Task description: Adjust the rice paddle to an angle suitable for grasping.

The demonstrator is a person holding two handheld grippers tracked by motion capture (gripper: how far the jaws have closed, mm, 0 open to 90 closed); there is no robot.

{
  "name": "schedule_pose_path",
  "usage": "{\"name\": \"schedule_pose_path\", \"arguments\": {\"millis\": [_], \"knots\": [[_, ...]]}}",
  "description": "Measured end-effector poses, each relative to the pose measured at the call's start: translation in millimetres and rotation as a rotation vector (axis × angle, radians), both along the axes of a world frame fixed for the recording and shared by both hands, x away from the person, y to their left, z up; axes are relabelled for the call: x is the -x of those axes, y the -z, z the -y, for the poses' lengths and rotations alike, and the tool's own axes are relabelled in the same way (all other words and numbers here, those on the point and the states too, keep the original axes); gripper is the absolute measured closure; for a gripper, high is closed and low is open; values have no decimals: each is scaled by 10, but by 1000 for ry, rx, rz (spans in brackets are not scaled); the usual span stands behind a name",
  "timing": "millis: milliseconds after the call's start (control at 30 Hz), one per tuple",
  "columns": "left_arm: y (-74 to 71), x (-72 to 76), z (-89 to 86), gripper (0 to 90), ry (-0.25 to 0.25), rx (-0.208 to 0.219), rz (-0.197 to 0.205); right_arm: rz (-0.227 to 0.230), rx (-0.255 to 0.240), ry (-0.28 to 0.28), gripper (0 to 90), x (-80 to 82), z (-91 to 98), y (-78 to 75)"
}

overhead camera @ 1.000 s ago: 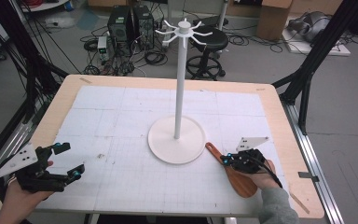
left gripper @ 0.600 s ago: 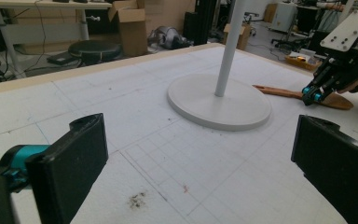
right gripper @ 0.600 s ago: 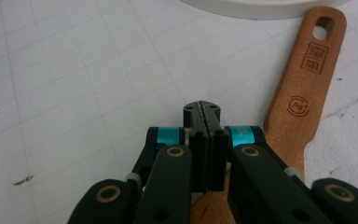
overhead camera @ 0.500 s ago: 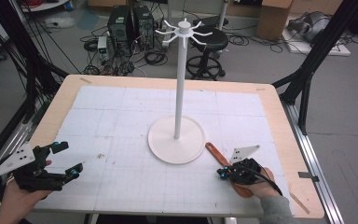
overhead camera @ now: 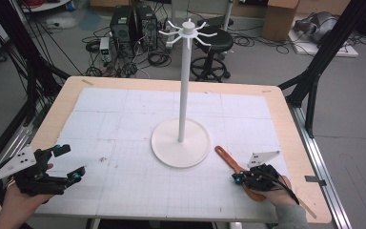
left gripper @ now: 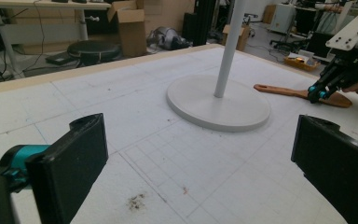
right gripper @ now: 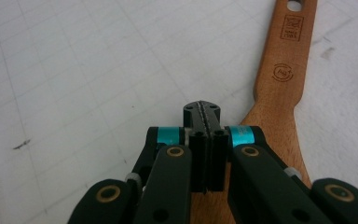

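A wooden spatula (overhead camera: pixel 226 157) lies flat on the white gridded mat, right of the white stand's round base (overhead camera: pixel 180 143); its handle with a hole points toward the stand. My right gripper (overhead camera: pixel 236 178) hovers over the wide blade end, jaws pressed together with nothing between them. In the right gripper view the shut tips (right gripper: pixel 202 109) sit just left of the spatula's (right gripper: pixel 284 74) neck. My left gripper (overhead camera: pixel 70 162) rests at the near left corner, open and empty; its jaws (left gripper: pixel 205 158) frame the stand base (left gripper: pixel 219 105) and the distant spatula (left gripper: pixel 289 92).
The stand's tall white pole (overhead camera: pixel 185 81) rises from the base, with short hooks at the top. The mat covers a wooden table (overhead camera: pixel 286 119). Black frame legs, cables, a stool and boxes are on the floor beyond the far edge.
My right gripper has slid toward the near edge, from the spatula's handle to over its blade end, still shut. The spatula and the left gripper have stayed put.
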State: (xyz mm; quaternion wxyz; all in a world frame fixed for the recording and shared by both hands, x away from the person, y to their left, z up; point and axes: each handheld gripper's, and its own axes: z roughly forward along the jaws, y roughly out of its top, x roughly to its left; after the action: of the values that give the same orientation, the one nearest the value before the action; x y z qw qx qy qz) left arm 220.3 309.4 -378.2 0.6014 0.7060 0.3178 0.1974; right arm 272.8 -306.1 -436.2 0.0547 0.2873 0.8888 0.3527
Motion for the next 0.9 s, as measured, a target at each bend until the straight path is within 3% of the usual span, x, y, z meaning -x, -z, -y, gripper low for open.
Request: {"name": "schedule_pose_path", "arguments": {"millis": [167, 267, 400, 533, 667, 900], "knots": [[-3, -3, -1, 40, 0, 5, 3, 20, -13, 21, 900, -15, 44, -40], [7, -4, 5, 40, 0, 1, 0, 86, -48, 43, 900, -91, 14, -128], [5, 12, 16, 41, 2, -1, 0, 148, -23, 105, 900, -242, 0, -155], [10, 34, 26, 41, 7, -12, -5, 149, -23, 155, 900, -354, 63, -110], [14, 62, 31, 41, 5, -13, -5, 150, -26, 163, 900, -430, 62, -75], [30, 82, 5, 41, -4, -16, -9, 153, 35, 159, 900, -512, -17, 24]]}}
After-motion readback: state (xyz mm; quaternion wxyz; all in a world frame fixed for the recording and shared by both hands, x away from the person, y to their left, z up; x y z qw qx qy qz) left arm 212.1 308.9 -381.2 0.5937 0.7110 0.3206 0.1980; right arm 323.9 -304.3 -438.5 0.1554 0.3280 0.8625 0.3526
